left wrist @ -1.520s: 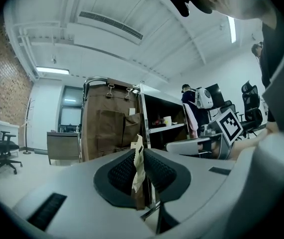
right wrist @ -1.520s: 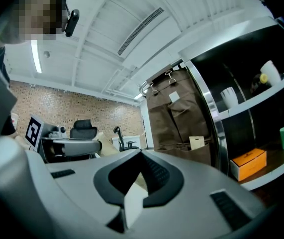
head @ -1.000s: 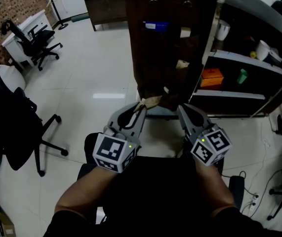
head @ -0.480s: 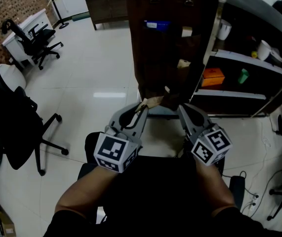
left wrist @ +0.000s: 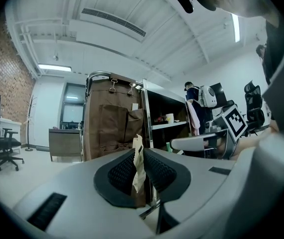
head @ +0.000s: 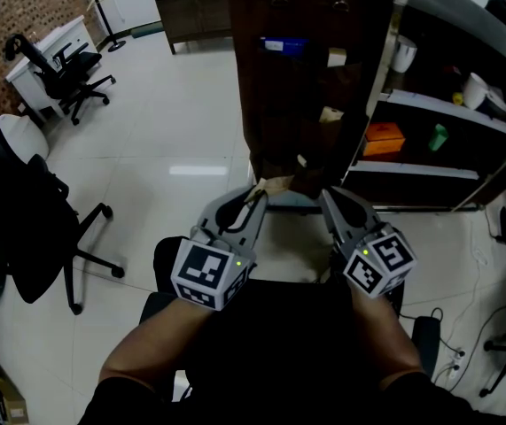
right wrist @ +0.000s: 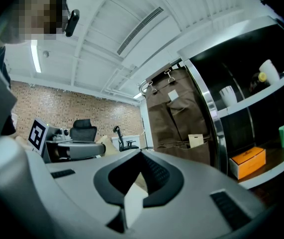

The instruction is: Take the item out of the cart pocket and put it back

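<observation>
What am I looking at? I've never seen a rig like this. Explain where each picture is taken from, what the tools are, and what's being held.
There is no robot here: a person holds a two-jaw gripper in each hand. The head view comes from a camera on the person's head, looking down at the left gripper and right gripper. The marker cube on each is part of it. The other two pictures come from cameras riding on the grippers, each looking along its own jaws. Ahead stands a cart with a brown pocket organiser hanging on it and an orange box on a shelf. The left gripper is closed on a thin beige paper item. The right gripper looks closed with nothing between its jaws.
</observation>
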`<state>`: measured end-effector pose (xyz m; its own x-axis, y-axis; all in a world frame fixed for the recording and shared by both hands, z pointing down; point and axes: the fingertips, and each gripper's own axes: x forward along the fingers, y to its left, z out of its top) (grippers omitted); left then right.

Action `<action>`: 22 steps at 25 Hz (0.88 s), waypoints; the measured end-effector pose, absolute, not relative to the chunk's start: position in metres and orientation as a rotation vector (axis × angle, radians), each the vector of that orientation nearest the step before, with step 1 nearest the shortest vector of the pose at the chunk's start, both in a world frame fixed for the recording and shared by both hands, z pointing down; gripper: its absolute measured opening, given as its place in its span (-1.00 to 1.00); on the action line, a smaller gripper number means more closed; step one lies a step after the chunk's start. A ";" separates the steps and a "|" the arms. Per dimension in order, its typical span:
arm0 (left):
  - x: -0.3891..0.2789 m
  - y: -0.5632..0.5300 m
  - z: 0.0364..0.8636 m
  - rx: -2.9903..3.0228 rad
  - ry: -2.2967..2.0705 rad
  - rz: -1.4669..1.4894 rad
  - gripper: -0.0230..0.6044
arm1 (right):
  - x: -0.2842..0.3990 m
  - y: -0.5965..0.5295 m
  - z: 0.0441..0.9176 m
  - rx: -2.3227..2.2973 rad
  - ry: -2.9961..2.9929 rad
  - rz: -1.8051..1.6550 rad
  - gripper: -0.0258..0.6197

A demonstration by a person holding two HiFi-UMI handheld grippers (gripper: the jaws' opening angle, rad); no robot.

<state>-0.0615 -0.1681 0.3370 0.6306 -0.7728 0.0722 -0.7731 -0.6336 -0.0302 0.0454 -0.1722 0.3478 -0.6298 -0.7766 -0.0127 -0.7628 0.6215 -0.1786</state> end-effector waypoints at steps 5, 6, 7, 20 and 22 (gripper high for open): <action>-0.061 -0.170 0.316 2.885 -1.371 0.107 -0.78 | 0.047 -0.174 0.348 -1.305 2.745 -0.244 -0.88; -0.061 -0.171 0.309 2.890 -1.378 0.106 -0.78 | 0.048 -0.174 0.349 -1.306 2.742 -0.245 -0.88; -0.062 -0.174 0.303 2.890 -1.383 0.111 -0.78 | 0.050 -0.175 0.348 -1.307 2.739 -0.245 -0.88; -0.047 -0.260 0.288 2.923 -1.384 0.308 -0.78 | 0.062 -0.182 0.357 -1.329 2.717 -0.281 -0.88; -0.041 -0.278 0.304 2.922 -1.386 0.385 -0.78 | 0.062 -0.184 0.360 -1.332 2.718 -0.290 -0.88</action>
